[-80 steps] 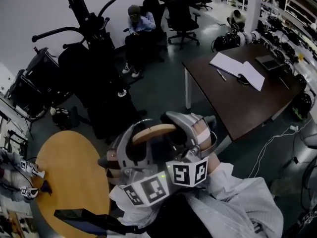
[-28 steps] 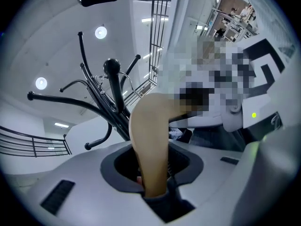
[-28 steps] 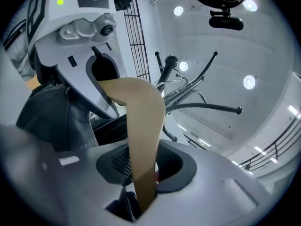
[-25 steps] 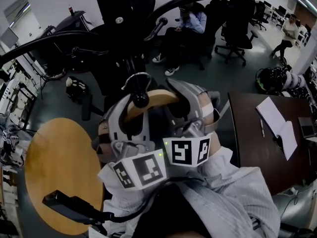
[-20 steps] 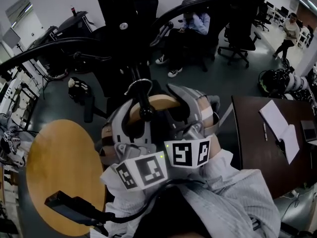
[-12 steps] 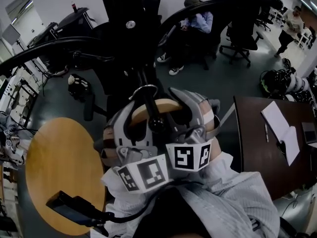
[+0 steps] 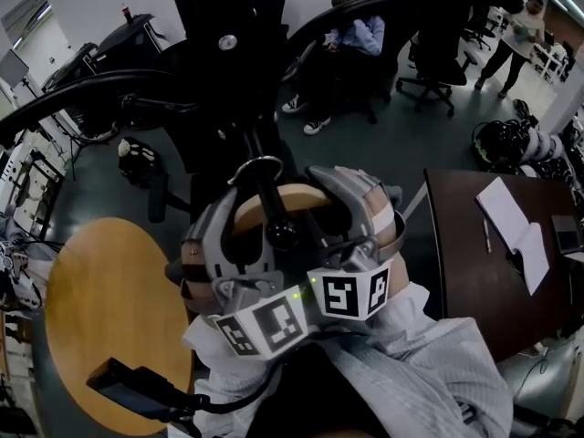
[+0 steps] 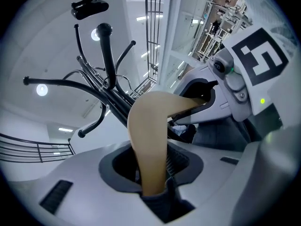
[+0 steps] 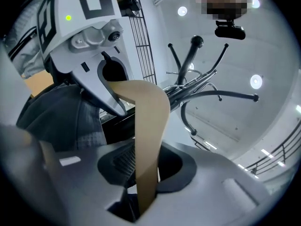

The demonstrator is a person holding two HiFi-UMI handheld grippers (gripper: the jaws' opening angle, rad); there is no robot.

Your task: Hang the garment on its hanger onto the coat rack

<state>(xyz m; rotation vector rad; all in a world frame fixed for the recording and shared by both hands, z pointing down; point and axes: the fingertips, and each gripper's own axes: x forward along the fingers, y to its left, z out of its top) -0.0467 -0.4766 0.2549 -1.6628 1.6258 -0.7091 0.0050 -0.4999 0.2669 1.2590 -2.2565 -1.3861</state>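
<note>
I hold a wooden hanger point(image 7: 301, 195) up by both shoulders. Its metal hook point(image 7: 256, 164) loops round a ball-tipped arm point(image 7: 279, 234) of the black coat rack point(image 7: 217, 35). My left gripper point(image 7: 217, 245) is shut on the hanger's left shoulder point(image 8: 149, 140). The right gripper point(image 7: 367, 215) is closing on the right shoulder point(image 9: 148, 140), its pads on the wood. Both gripper views look up past the hanger at the coat rack's arms point(image 8: 106, 55) point(image 9: 193, 74). Dark grey garment cloth point(image 9: 54, 114) hangs below, mostly hidden.
A round wooden table point(image 7: 100, 299) with a black device point(image 7: 137, 391) lies at lower left. A dark desk point(image 7: 470, 272) with an open notebook point(image 7: 516, 222) stands at right. Office chairs, a seated person point(image 7: 351, 35) and a standing person point(image 7: 511, 35) are beyond the rack.
The rack, far off at first, is now right above the grippers. The hook has slid along the ball-tipped arm, whose tip now lies over the hanger's middle.
</note>
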